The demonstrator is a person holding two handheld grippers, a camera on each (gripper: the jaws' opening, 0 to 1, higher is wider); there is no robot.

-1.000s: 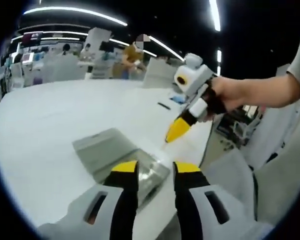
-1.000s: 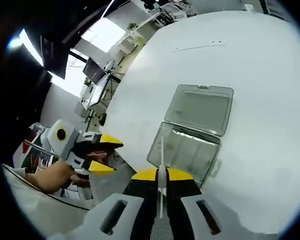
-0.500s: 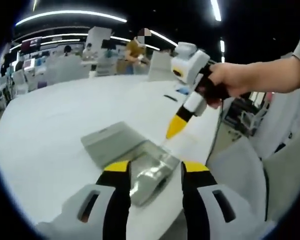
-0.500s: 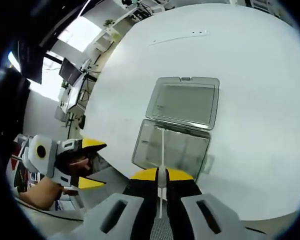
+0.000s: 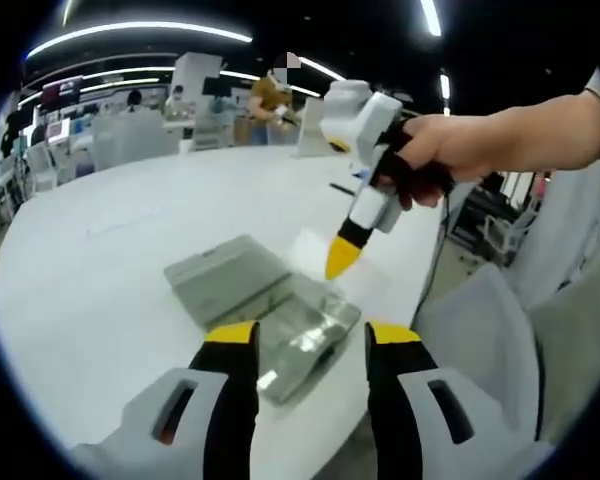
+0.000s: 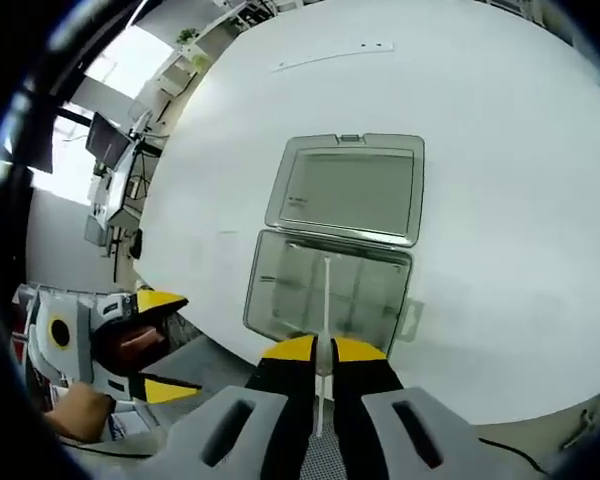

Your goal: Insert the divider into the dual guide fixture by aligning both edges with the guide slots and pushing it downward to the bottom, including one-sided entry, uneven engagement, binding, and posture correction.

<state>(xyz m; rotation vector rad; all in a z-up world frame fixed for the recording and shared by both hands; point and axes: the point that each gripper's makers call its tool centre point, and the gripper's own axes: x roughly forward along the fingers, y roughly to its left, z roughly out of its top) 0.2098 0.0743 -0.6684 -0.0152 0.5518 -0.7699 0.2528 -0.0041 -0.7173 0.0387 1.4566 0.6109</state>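
Translucent plastic makes up the divider (image 6: 325, 300), a thin sheet seen edge-on in the right gripper view, rising straight ahead from between the yellow-tipped jaws of the right gripper (image 6: 320, 349), which are pressed together on its lower end. In the left gripper view the same sheet (image 5: 313, 243) shows faintly just beside the right gripper's yellow tip (image 5: 341, 257), held above the box by a person's hand (image 5: 450, 150). Directly beyond the jaws lies the fixture, a clear compartmented box (image 6: 325, 295) with its hinged lid (image 6: 348, 188) laid open flat on the far side; the divider's upper edge lines up over the middle of the box, though whether it touches the guide slots cannot be told. Everything rests on a white table (image 6: 500, 180). The left gripper (image 5: 310, 335) has its jaws spread apart with nothing between them, the box (image 5: 300, 335) just ahead of its tips; it also appears to the left of the right gripper's jaws, off the table's edge (image 6: 145, 340). Desks and ceiling lights lie beyond.
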